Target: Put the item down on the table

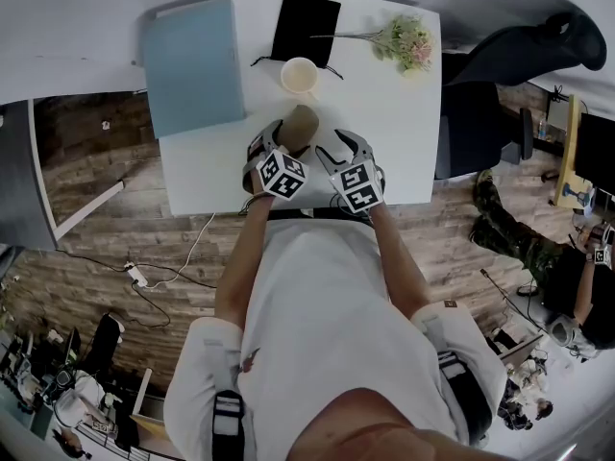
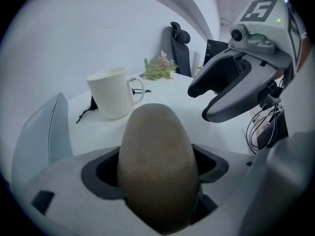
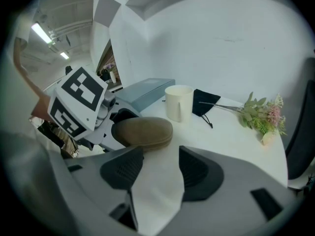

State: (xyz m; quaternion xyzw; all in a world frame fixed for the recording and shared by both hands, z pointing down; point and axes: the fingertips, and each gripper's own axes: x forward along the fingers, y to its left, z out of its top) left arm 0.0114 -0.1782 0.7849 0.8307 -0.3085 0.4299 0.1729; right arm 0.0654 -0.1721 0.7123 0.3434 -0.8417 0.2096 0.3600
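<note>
A brown oval case (image 1: 302, 126) sticks out from between the jaws of my left gripper (image 1: 291, 140), pointing toward the white mug. In the left gripper view the case (image 2: 156, 161) fills the gap, and both black pads lie against its sides. It looks low over the white table (image 1: 408, 152); I cannot tell whether it touches. My right gripper (image 1: 349, 150) hovers just right of it, open, with only bare table between its pads (image 3: 124, 168). The right gripper view shows the case (image 3: 145, 131) lying level in the left gripper (image 3: 106, 122).
A white mug (image 1: 299, 73) stands just beyond the case. Behind it lies a black pouch (image 1: 306, 27), with a sprig of flowers (image 1: 408, 41) at the far right. A pale blue box (image 1: 192, 65) covers the table's left part. A dark office chair (image 1: 519, 56) stands to the right.
</note>
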